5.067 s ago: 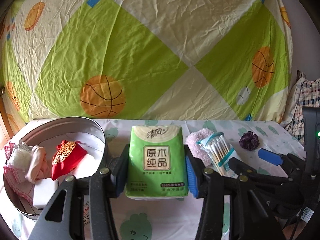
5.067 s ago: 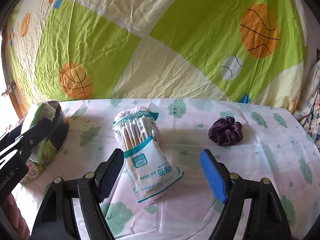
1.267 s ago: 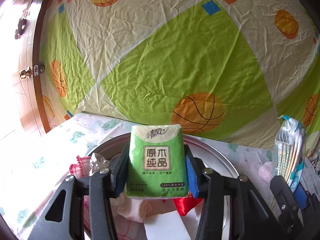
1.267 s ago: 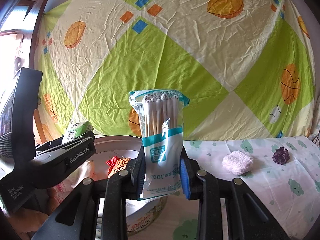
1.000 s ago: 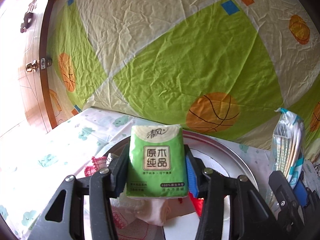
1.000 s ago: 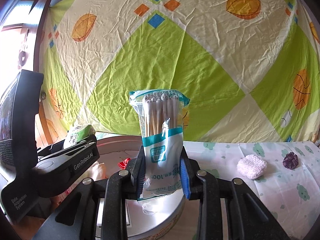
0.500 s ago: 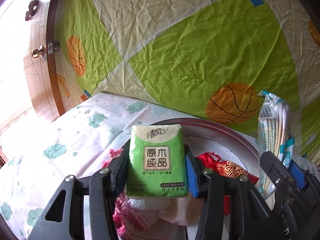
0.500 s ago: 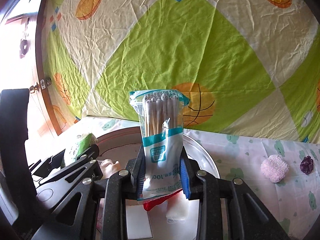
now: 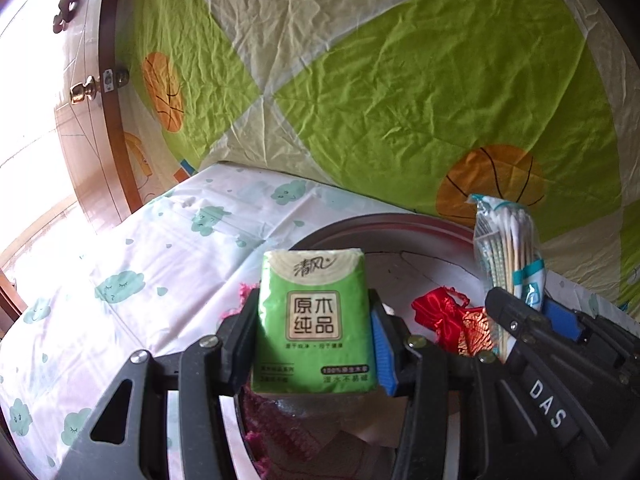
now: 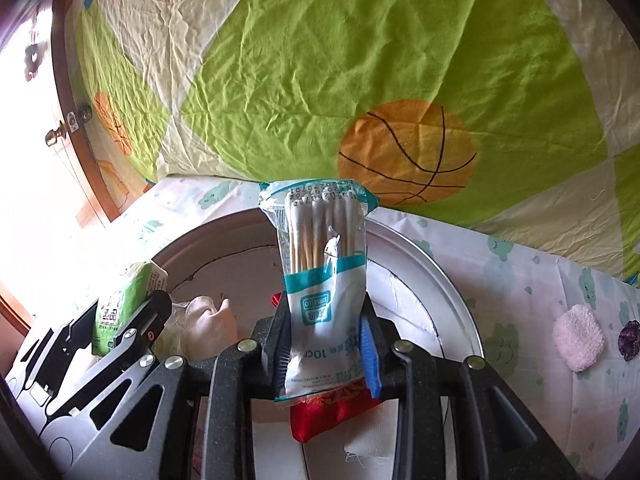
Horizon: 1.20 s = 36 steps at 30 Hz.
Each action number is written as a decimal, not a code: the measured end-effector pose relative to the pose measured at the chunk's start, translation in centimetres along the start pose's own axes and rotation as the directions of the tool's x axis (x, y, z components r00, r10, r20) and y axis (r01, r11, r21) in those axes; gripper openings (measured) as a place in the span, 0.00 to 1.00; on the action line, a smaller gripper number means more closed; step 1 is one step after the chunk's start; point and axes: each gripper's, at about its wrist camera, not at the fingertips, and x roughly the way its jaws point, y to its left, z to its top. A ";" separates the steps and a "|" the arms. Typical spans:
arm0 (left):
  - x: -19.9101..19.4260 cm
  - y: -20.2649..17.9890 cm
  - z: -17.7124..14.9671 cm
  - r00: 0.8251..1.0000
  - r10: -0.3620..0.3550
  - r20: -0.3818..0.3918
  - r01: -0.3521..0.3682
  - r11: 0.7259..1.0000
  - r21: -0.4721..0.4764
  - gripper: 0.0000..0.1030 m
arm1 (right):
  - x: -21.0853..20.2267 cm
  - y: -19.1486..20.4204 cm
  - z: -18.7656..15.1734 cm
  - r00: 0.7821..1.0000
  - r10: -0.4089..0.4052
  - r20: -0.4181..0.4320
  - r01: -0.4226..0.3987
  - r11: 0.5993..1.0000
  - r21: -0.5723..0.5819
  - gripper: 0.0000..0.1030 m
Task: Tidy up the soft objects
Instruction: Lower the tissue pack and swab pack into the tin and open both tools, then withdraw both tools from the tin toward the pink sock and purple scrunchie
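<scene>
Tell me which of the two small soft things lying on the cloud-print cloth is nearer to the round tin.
The pale pink fluffy pad. It lies between the round tin and the dark purple scrunchie, which lies farther right.

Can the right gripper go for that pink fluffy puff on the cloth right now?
Probably not yet. The right gripper is shut on the cotton swab pack above the round tin. The pink puff lies uncovered on the cloth to its right, so the way looks free once the pack is released.

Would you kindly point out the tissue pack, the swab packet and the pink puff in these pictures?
tissue pack [image 9: 314, 320], left wrist view, on its printed green front.
swab packet [image 10: 322, 280], right wrist view, on the teal band at mid-packet.
pink puff [image 10: 578, 336], right wrist view, on its fluffy middle.
</scene>
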 end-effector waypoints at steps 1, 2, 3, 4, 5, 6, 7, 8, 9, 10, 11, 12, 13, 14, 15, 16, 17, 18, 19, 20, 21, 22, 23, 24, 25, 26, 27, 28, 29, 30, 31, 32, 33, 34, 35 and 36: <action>0.2 -0.1 -0.1 1.000 0.006 -0.009 -0.006 1.000 0.007 0.47 | 0.4 0.0 0.0 1.000 0.002 -0.019 -0.002 1.000 -0.002 0.32; 0.4 -0.1 -0.1 1.000 0.013 -0.019 -0.013 1.000 0.013 0.47 | 0.8 0.0 0.0 0.999 0.002 -0.034 -0.002 1.000 -0.004 0.32; 0.6 -0.2 -0.2 0.999 0.017 -0.029 -0.017 1.000 0.020 0.47 | 1.1 -0.1 0.0 0.999 0.000 -0.044 0.000 1.000 -0.005 0.32; 0.7 -0.3 -0.2 0.999 0.022 -0.038 -0.020 0.999 0.030 0.47 | 1.3 -0.2 0.1 0.999 -0.003 -0.049 0.002 1.000 -0.007 0.32; 0.7 -0.4 -0.3 0.999 0.026 -0.041 -0.024 0.999 0.040 0.47 | 1.6 -0.2 0.1 0.999 -0.004 -0.053 0.004 1.000 -0.011 0.32; 0.7 -0.5 -0.4 0.999 0.031 -0.041 -0.029 0.998 0.050 0.47 | 1.8 -0.2 0.2 0.998 0.003 -0.061 -0.004 1.000 -0.014 0.32; 0.7 -0.7 -0.4 0.998 0.039 -0.043 -0.036 0.997 0.067 0.47 | 2.1 -0.2 0.4 0.998 0.015 -0.068 -0.016 1.000 -0.015 0.32; 0.7 -1.0 -0.5 0.998 0.047 -0.046 -0.043 0.996 0.083 0.47 | 2.2 -0.2 0.4 0.997 0.024 -0.078 -0.026 1.000 -0.014 0.32; 0.7 -1.2 -0.5 0.997 0.054 -0.047 -0.049 0.994 0.097 0.47 | 2.4 0.0 0.5 0.996 0.031 -0.086 -0.033 0.999 -0.017 0.32; 0.7 -1.4 -0.6 0.997 0.061 -0.050 -0.055 0.992 0.112 0.48 | 2.4 0.1 0.6 0.995 0.042 -0.090 -0.044 0.999 -0.026 0.34; 0.8 -1.5 -0.6 0.997 0.059 -0.055 -0.052 0.991 0.123 0.49 | 2.4 0.2 0.7 0.994 0.052 -0.094 -0.055 0.998 -0.036 0.37; 0.7 -1.5 -0.6 0.997 0.054 -0.060 -0.046 0.991 0.123 0.52 | 2.4 0.3 0.7 0.993 0.064 -0.098 -0.068 0.997 -0.044 0.40; 0.6 -1.5 -0.6 0.997 0.040 -0.059 -0.033 0.993 0.114 0.64 | 2.3 0.4 0.7 0.993 0.068 -0.096 -0.073 0.996 -0.048 0.49; 0.4 -1.4 -0.5 0.998 0.034 -0.058 -0.028 0.994 0.102 0.72 | 2.0 0.4 0.8 0.994 0.071 -0.086 -0.075 0.996 -0.045 0.59; 0.2 -1.2 -0.4 0.999 0.011 -0.051 -0.006 0.996 0.085 0.75 | 1.6 0.2 0.8 0.995 0.080 -0.065 -0.082 0.996 -0.033 0.62; 0.0 -1.1 -0.4 0.999 -0.016 -0.047 0.019 0.997 0.068 0.80 | 1.2 -0.1 0.8 0.995 0.096 -0.041 -0.096 0.995 -0.012 0.64; -0.1 -1.0 -0.4 0.998 -0.032 -0.046 0.035 0.998 0.055 0.82 | 0.7 -0.5 0.8 0.993 0.114 -0.016 -0.114 0.993 0.019 0.64; -0.2 -1.0 -0.4 0.998 -0.040 -0.042 0.042 0.998 0.045 0.82 | 0.1 -1.0 0.8 0.991 0.135 0.011 -0.136 0.989 0.055 0.64; -0.4 -1.0 -0.3 0.998 -0.042 -0.036 0.043 0.998 0.039 0.84 | -0.5 -1.6 0.8 0.987 0.157 0.042 -0.160 0.983 0.091 0.64; -0.5 -1.1 -0.3 0.999 -0.042 -0.026 0.043 0.998 0.037 0.87 | -1.1 -2.2 0.6 0.981 0.176 0.077 -0.184 0.975 0.126 0.64; -0.8 -1.1 -0.3 0.999 -0.043 -0.013 0.043 0.998 0.035 0.88 | -1.8 -2.8 0.3 0.976 0.186 0.113 -0.202 0.967 0.157 0.64; -1.1 -1.2 -0.3 0.999 -0.043 0.008 0.043 0.999 0.034 0.89 | -2.5 -3.4 0.0 0.971 0.185 0.150 -0.211 0.960 0.186 0.64; -1.6 -1.3 -0.3 0.999 -0.042 0.032 0.041 0.999 0.032 0.90 | -3.1 -3.9 -0.4 0.967 0.177 0.184 -0.214 0.954 0.210 0.66; -2.0 -1.3 -0.2 0.998 -0.039 0.058 0.037 0.999 0.032 0.91 | -3.7 -4.4 -0.8 0.962 0.165 0.219 -0.215 0.949 0.229 0.67; -2.3 -1.4 -0.3 0.996 -0.033 0.082 0.031 0.999 0.034 0.93 | -4.3 -4.9 -1.3 0.957 0.147 0.251 -0.209 0.947 0.244 0.69; -2.7 -1.5 -0.3 0.994 -0.029 0.102 0.025 0.999 0.036 0.95 | -4.9 -5.4 -1.8 0.952 0.125 0.279 -0.199 0.946 0.257 0.69; -2.9 -1.6 -0.3 0.993 -0.027 0.117 0.023 0.999 0.037 0.95 | -5.3 -5.9 -2.3 0.949 0.106 0.298 -0.190 0.944 0.268 0.69; -3.0 -1.7 -0.4 0.991 -0.027 0.127 0.023 0.999 0.037 0.95 | -5.7 -6.3 -2.7 0.946 0.091 0.312 -0.183 0.943 0.279 0.69; -3.1 -1.8 -0.4 0.990 -0.032 0.135 0.027 0.999 0.038 0.95 | -6.0 -6.8 -3.2 0.943 0.077 0.324 -0.176 0.941 0.290 0.69; -3.1 -1.8 -0.4 0.990 -0.036 0.140 0.031 0.999 0.040 0.95 | -6.4 -7.2 -3.6 0.941 0.057 0.333 -0.163 0.940 0.300 0.69; -3.2 -1.9 -0.5 0.989 -0.037 0.146 0.032 0.999 0.040 0.95 | -6.7 -7.7 -4.0 0.939 0.027 0.343 -0.140 0.941 0.307 0.69; -3.2 -2.0 -0.5 0.987 -0.036 0.156 0.030 0.999 0.037 0.96 | -7.3 -8.1 -4.6 0.932 -0.025 0.362 -0.096 0.945 0.314 0.69; -3.3 -2.0 -0.6 0.986 -0.031 0.166 0.026 0.999 0.033 0.96 | -7.9 -8.5 -5.4 0.919 -0.086 0.386 -0.046 0.946 0.321 0.69; -3.4 -2.1 -0.7 0.984 -0.030 0.175 0.025 0.999 0.027 0.96 | -8.4 -8.8 -6.1 0.901 -0.146 0.409 0.004 0.944 0.330 0.70; -3.5 -2.1 -0.8 0.983 -0.035 0.183 0.031 0.999 0.022 0.97 | -9.0 -9.1 -6.9 0.877 -0.204 0.436 0.051 0.940 0.336 0.74; -3.7 -2.2 -0.9 0.981 -0.044 0.189 0.041 0.999 0.020 0.97 | -9.5 -9.5 -7.6 0.859 -0.236 0.455 0.080 0.938 0.338 0.77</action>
